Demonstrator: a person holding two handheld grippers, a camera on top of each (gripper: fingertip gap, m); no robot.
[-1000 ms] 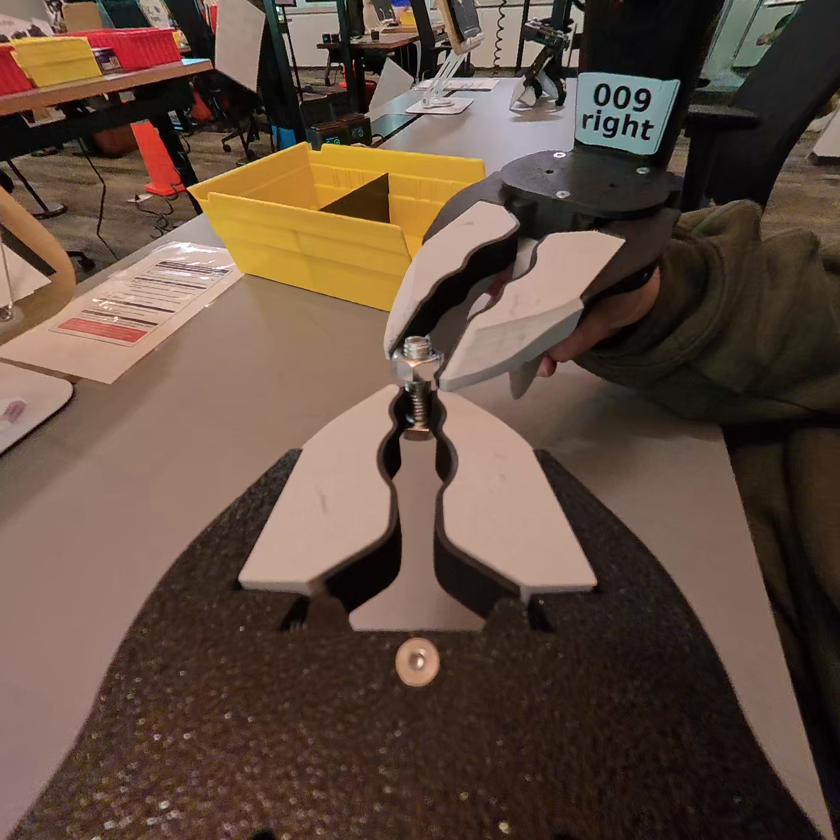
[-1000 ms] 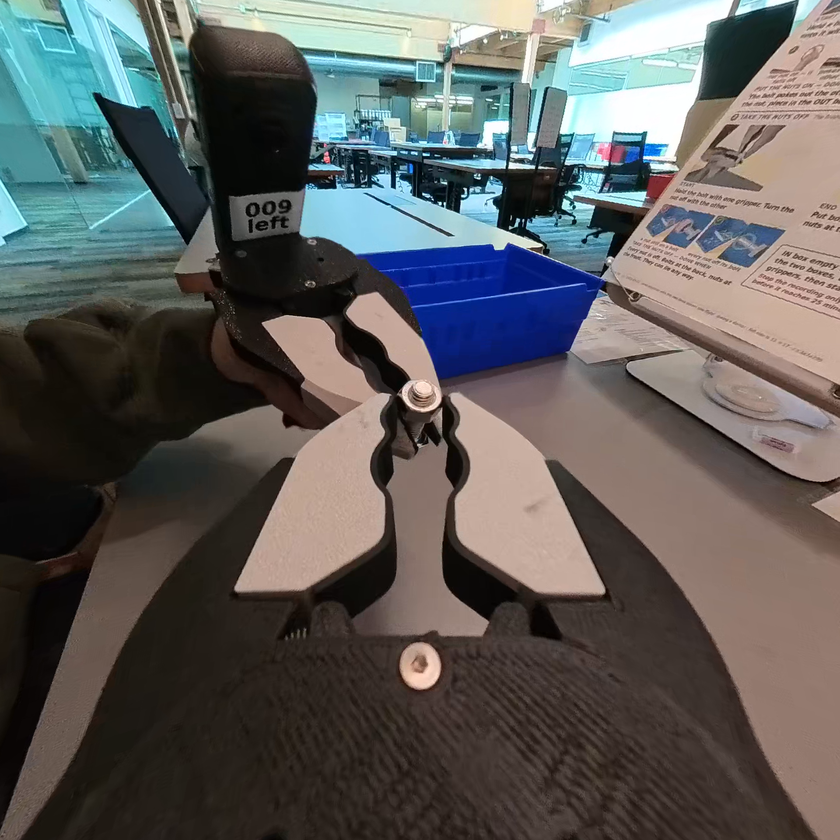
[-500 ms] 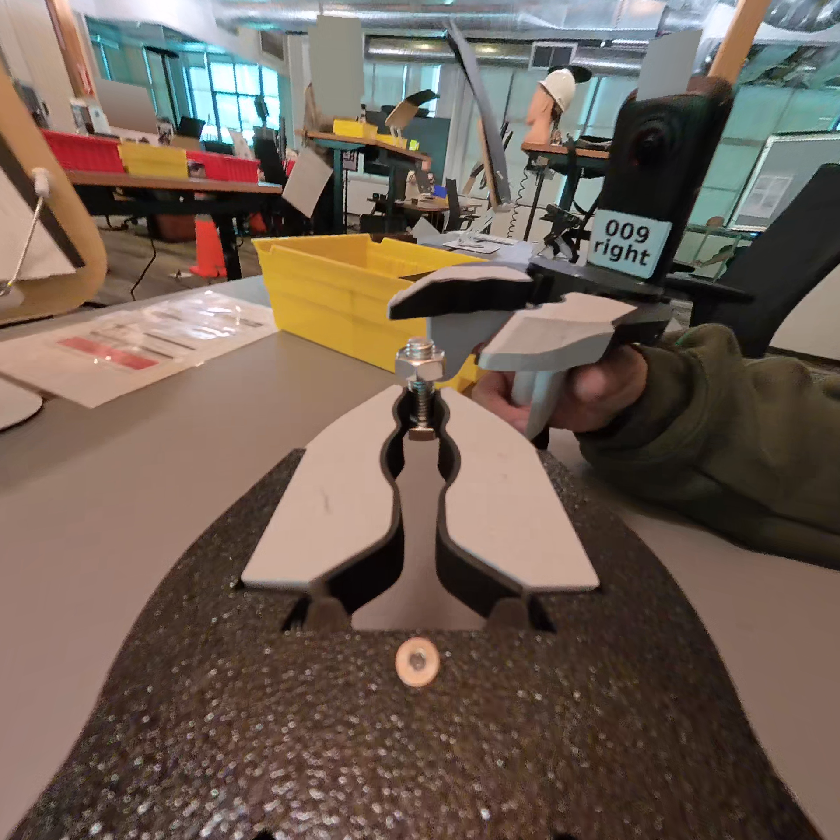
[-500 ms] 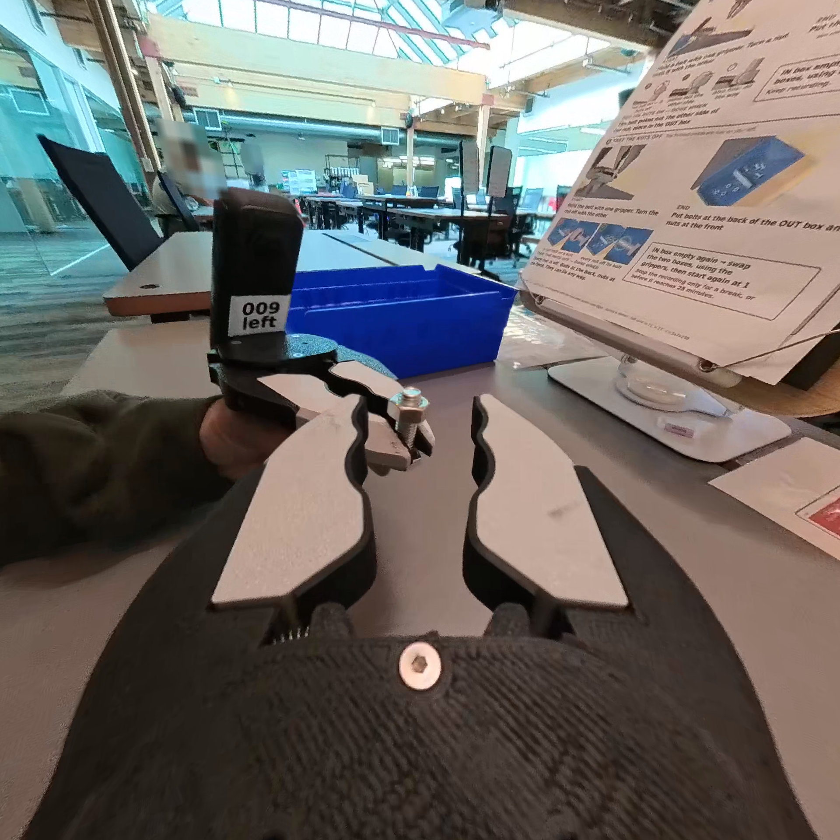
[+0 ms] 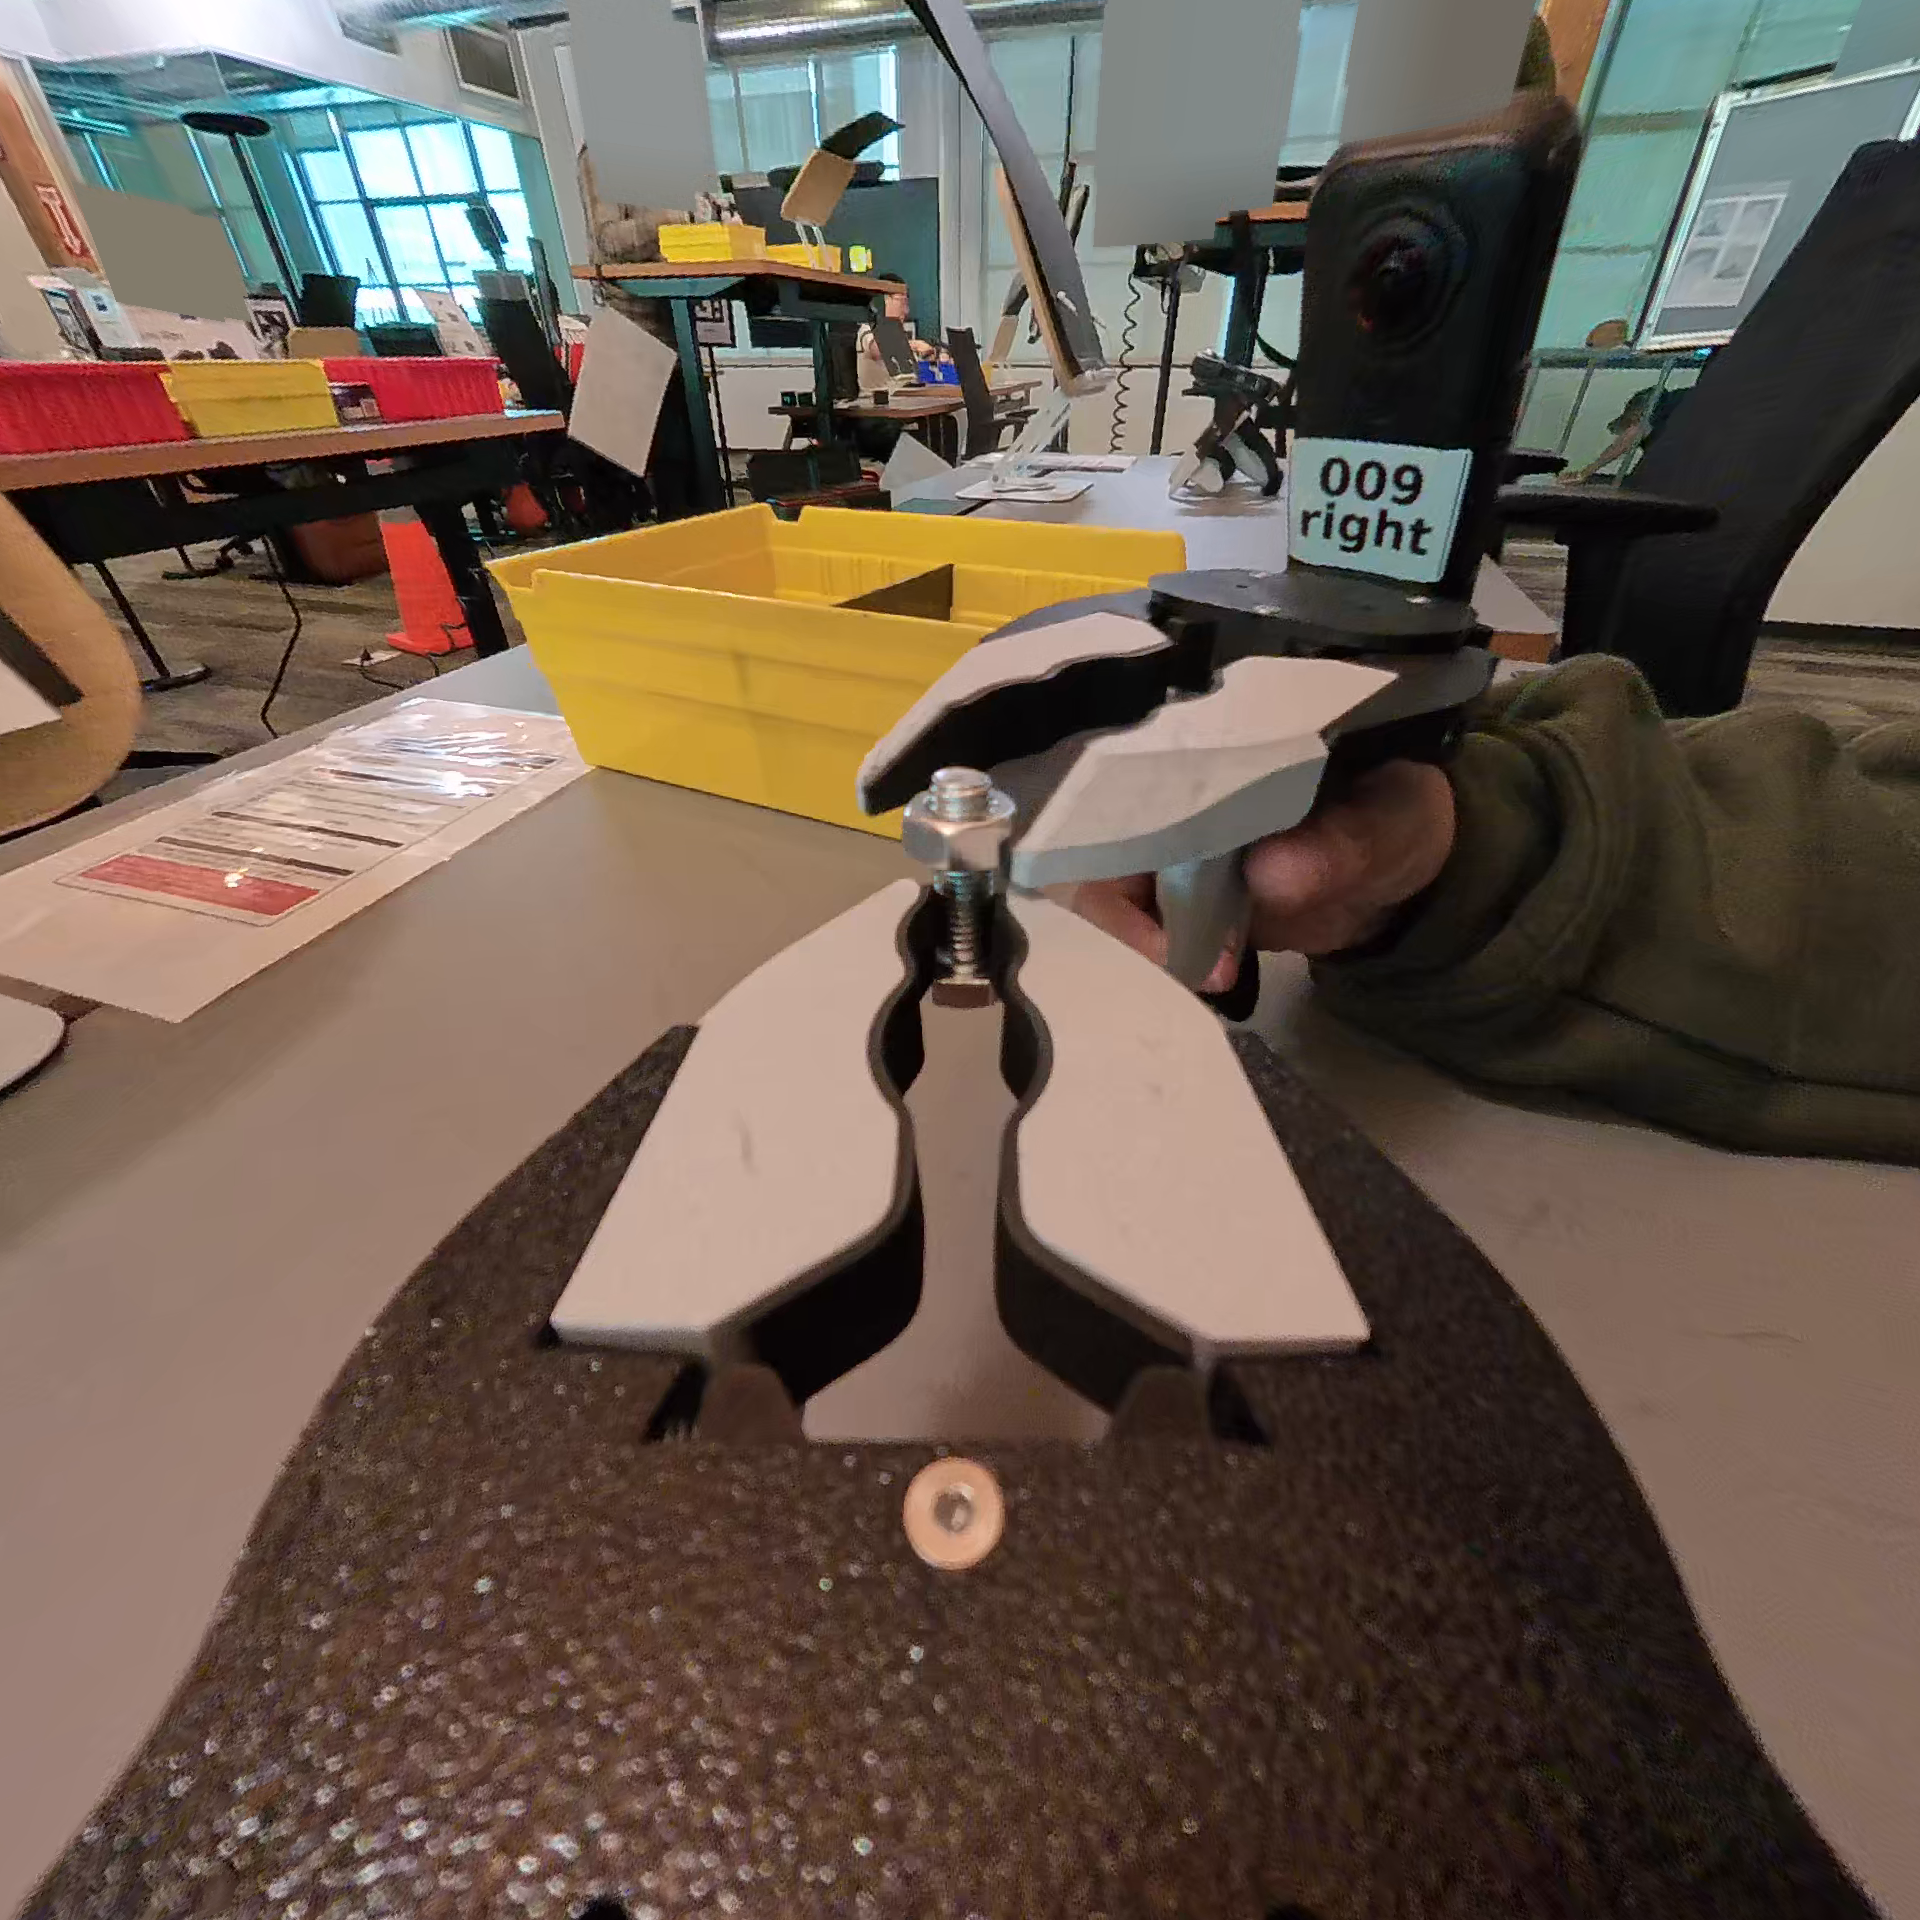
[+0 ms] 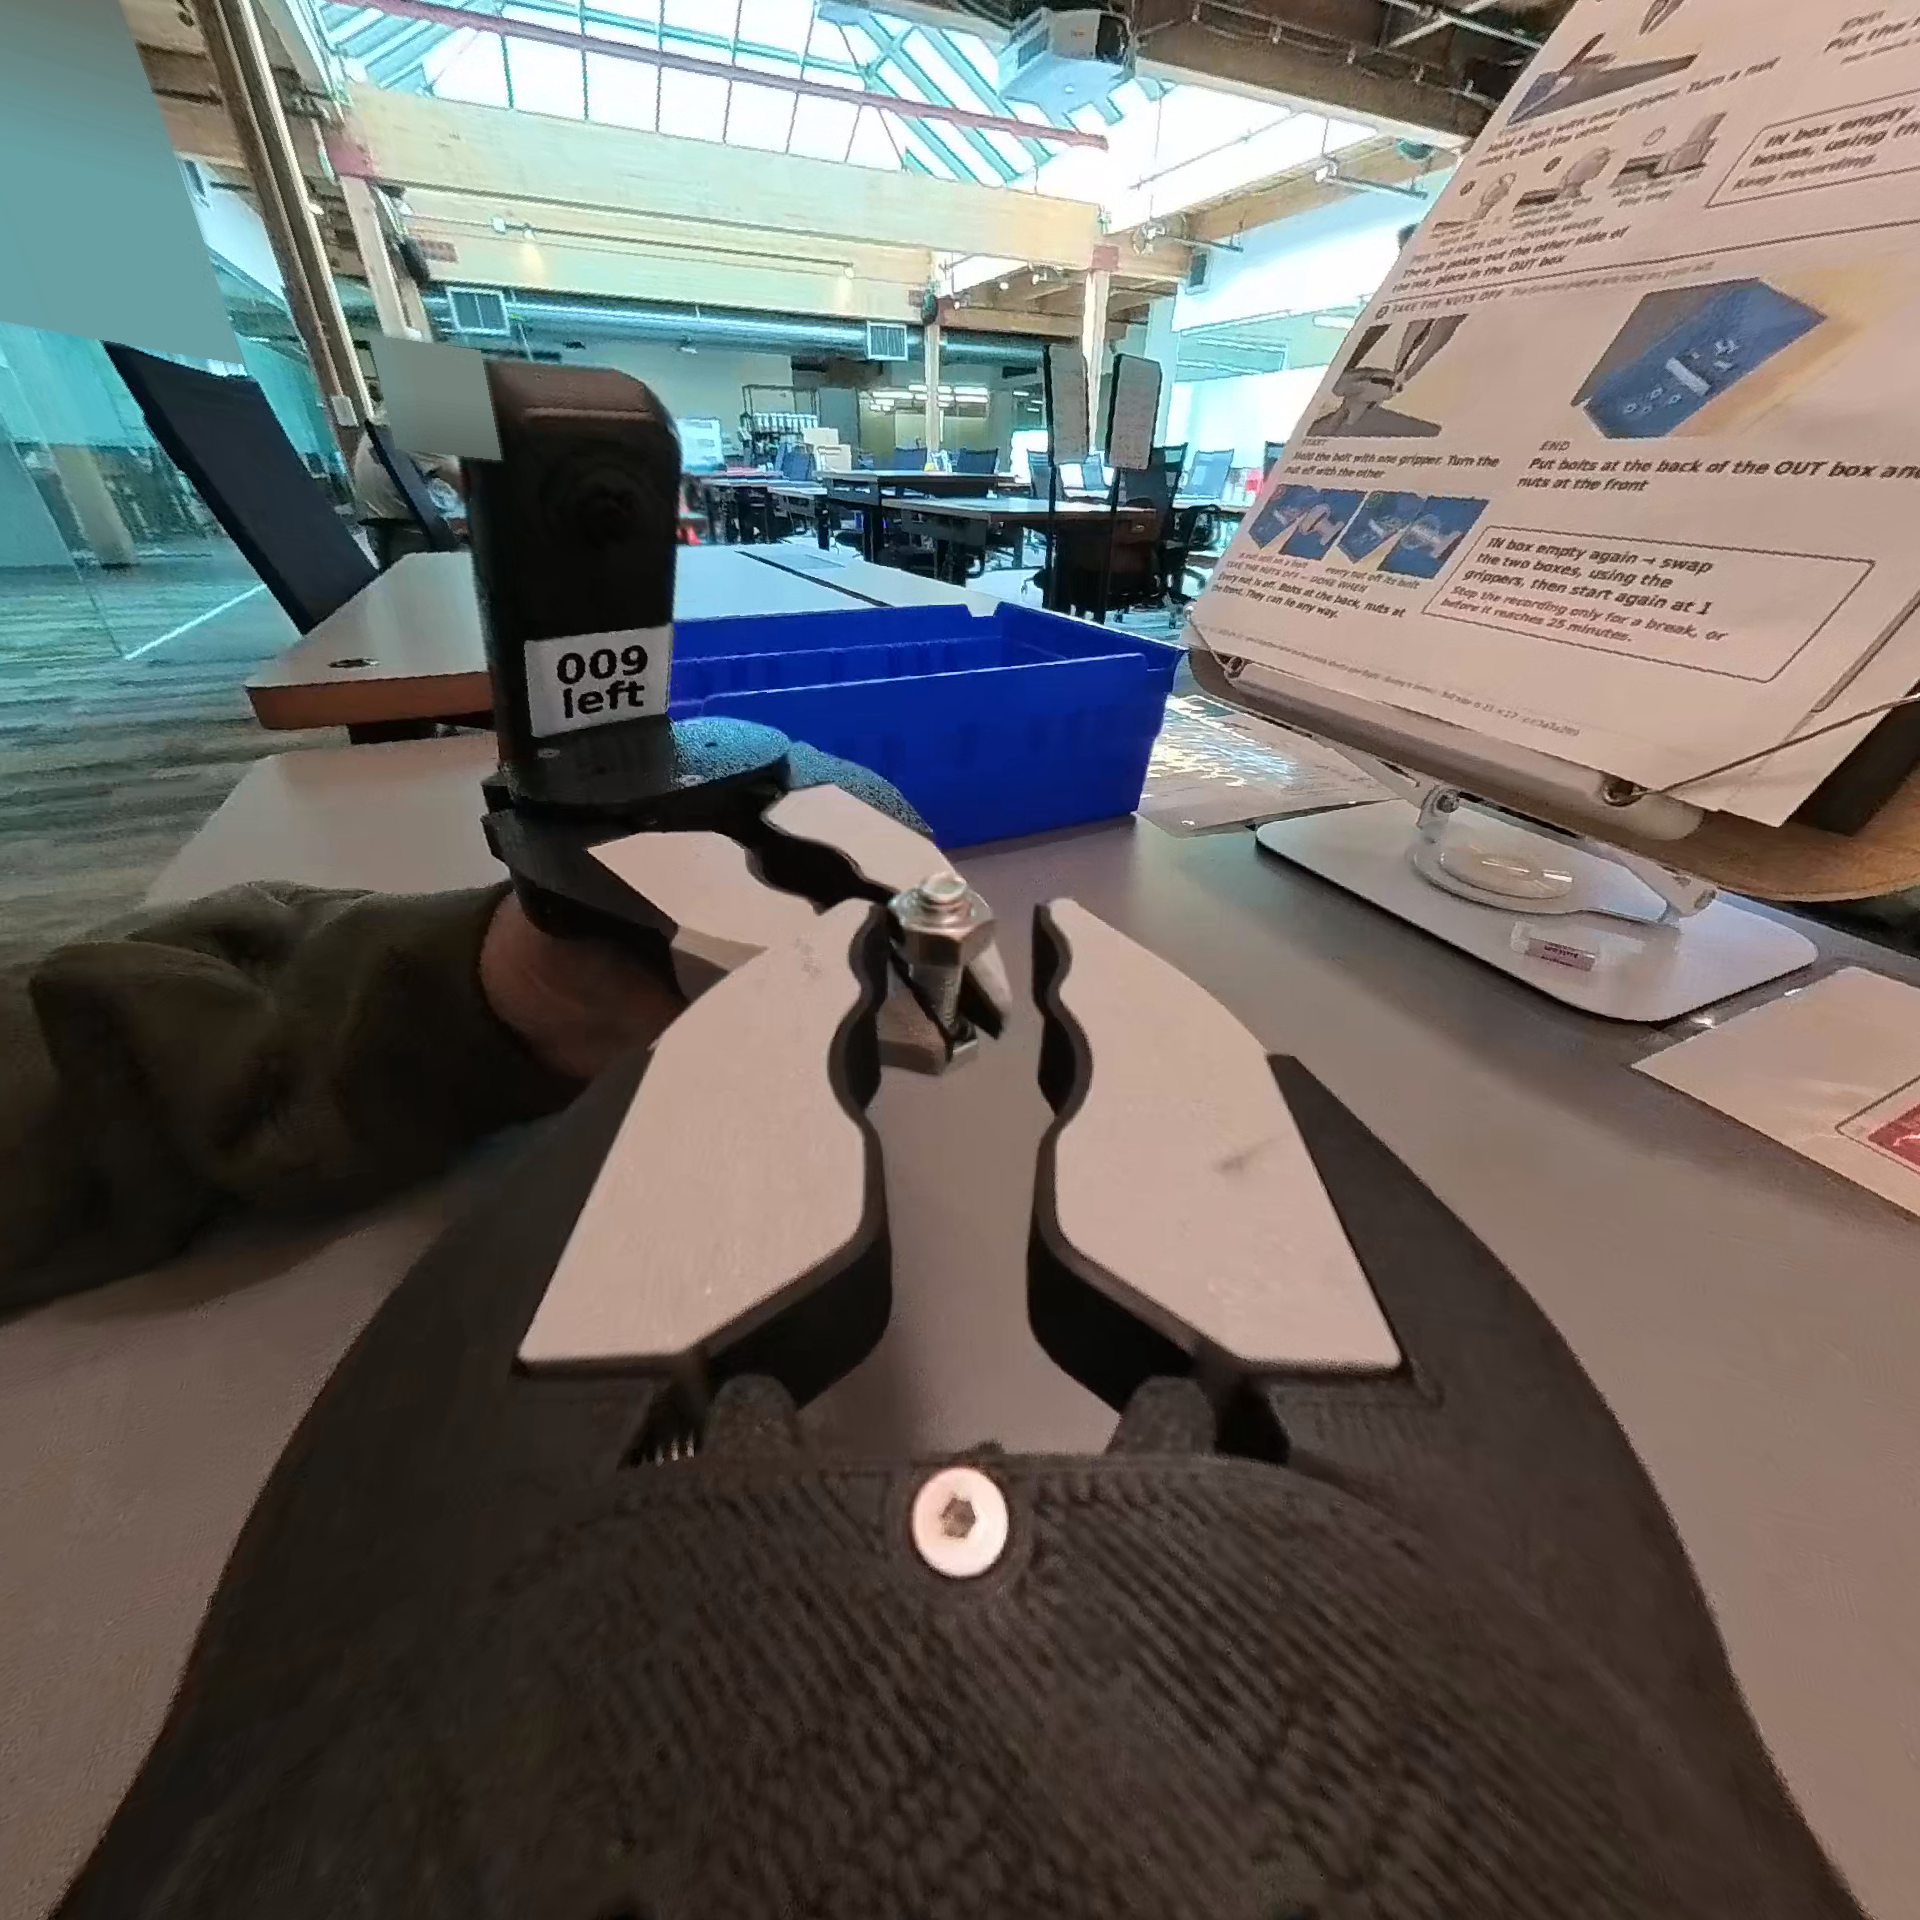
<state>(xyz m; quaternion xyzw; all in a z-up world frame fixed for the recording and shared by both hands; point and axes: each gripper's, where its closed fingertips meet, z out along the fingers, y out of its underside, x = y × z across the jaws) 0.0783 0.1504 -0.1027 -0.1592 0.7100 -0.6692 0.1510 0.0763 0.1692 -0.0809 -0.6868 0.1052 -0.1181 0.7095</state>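
Left gripper (image 5: 961, 940) is pressed onto a silver bolt (image 5: 961, 935), clamping its threaded shank near the fingertips, bolt head sitting below in the gap between the fingers. Bolt stands roughly upright in the left wrist view, slightly tilted in the right wrist view (image 6: 940, 982). A hex nut (image 5: 958, 826) sits near the top end of the bolt, a short bit of thread poking out above it.

Right gripper (image 6: 951, 935) is spread, fingers either side of the nut (image 6: 938, 925) with visible gaps, not touching it in the right wrist view. From the left wrist view the right gripper (image 5: 940, 805) comes in from the right, its fingertips level with the nut; whether they touch it cannot be told there. Each gripper is held by a hand in an olive green sleeve (image 5: 1662, 883).

All of this is just above a grey table (image 5: 416, 1039). Far left of the bolt in the left wrist view: yellow bin (image 5: 727, 665) with a dark divider inside, and a laminated sheet (image 5: 281, 831) lying flat on the table further left. In the right wrist view: blue bin (image 6: 935, 717) far behind the left gripper, a white stand (image 6: 1558, 914) on the right holding a printed instruction sheet (image 6: 1621, 416). Background is an open office with desks and chairs.
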